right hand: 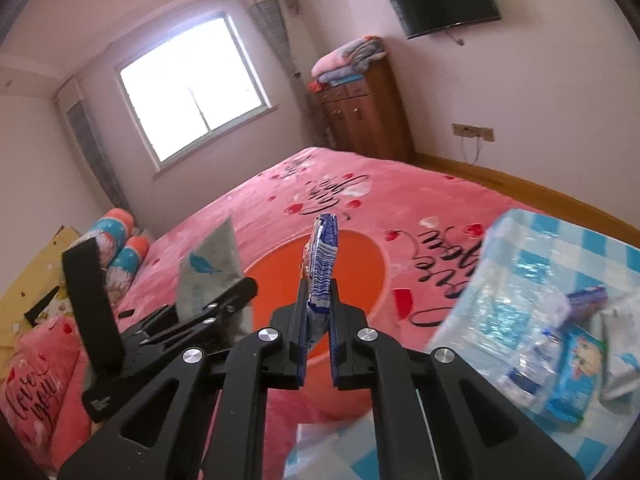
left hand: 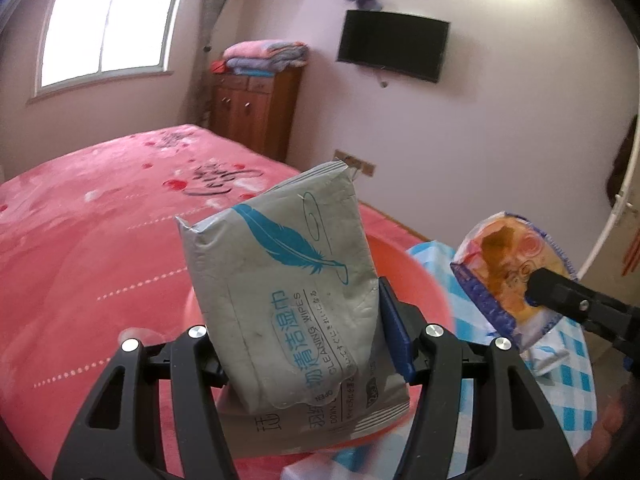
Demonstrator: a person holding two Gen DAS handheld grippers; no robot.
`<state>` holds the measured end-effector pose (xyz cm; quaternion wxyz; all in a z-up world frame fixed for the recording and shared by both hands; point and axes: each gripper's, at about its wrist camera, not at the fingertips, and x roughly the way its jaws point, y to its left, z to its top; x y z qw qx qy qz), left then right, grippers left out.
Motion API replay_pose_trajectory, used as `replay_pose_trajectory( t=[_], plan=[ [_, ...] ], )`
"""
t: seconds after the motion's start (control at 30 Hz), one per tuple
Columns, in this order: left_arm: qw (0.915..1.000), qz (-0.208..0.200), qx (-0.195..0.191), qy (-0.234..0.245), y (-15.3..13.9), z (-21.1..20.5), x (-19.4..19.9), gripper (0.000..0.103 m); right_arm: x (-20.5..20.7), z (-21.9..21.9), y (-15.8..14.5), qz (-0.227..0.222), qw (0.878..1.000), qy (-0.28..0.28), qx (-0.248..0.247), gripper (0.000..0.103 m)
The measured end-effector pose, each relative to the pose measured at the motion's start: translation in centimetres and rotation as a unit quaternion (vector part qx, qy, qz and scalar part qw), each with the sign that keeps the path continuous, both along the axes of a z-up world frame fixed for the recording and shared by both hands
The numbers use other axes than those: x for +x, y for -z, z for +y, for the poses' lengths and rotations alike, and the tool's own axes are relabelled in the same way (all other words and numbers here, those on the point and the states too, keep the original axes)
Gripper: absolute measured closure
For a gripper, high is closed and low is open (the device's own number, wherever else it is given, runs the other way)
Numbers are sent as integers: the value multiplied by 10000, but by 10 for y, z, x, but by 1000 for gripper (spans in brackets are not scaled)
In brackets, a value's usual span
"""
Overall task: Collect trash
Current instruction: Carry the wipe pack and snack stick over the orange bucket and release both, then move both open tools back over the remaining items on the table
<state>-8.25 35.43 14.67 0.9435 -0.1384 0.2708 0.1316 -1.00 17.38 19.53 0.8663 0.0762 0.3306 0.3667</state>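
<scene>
My left gripper is shut on a grey pack of cleaning wipes with a teal feather print, held upright above an orange basin on the bed. In the right wrist view the same wipes pack and the left gripper show at the left. My right gripper is shut on a flat blue and orange snack wrapper, seen edge on over the orange basin. In the left wrist view that wrapper hangs at the right with the right gripper pinching it.
A pink printed bedspread covers the bed. A blue checked cloth at the right carries a plastic bottle and other packets. A wooden cabinet, a wall television and a window stand behind. Pillows lie at the left.
</scene>
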Motion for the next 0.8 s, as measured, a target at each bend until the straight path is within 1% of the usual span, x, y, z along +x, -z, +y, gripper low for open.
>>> replay_pose_trajectory(
  t=[0.07,0.13,0.17,0.2,0.23,0.27,0.3,0.33,0.4,0.47,0.5,0.6,0.63,0.7,0.77,0.8],
  plan=[
    [9999,82,-66,-59,6,5,5,43,6,12,6,73,10000,-57,-22,94],
    [9997,161,-126,-122,12,12,10,42,12,23,13,184,9997,-126,-36,91],
    [9996,193,-135,-177,16,14,11,37,16,28,17,245,9996,-173,8,91],
    [9994,229,-129,-212,17,16,10,32,19,32,22,266,9995,-146,18,88],
    [9991,321,-92,-270,20,18,12,29,21,32,26,307,9995,-102,-16,72],
    [9989,373,-60,-279,22,20,13,22,26,32,30,421,9991,-58,-37,61],
    [9989,381,2,-270,23,19,13,19,28,28,34,505,9987,6,33,40],
    [9988,382,111,-275,23,17,12,19,28,22,36,535,9984,92,139,31],
    [9987,377,230,-246,23,17,11,16,26,12,37,477,9984,214,198,30],
    [9984,374,336,-240,22,13,8,13,24,2,38,385,9983,415,108,27],
    [9984,351,370,-243,21,12,7,13,22,-4,38,357,9981,499,109,23],
    [9984,291,429,-218,18,6,3,13,17,-21,39,267,9970,722,84,21],
    [9985,278,422,-193,18,5,2,13,14,-26,40,210,9964,820,38,18],
    [9988,227,423,-115,18,1,1,13,10,-35,43,141,9953,955,-9,14],
    [9988,176,462,-35,17,-6,-2,13,4,-44,45,68,9940,1086,-82,13],
    [9987,148,485,14,16,-10,-3,13,0,-48,47,26,9931,1162,-163,12]
  ],
)
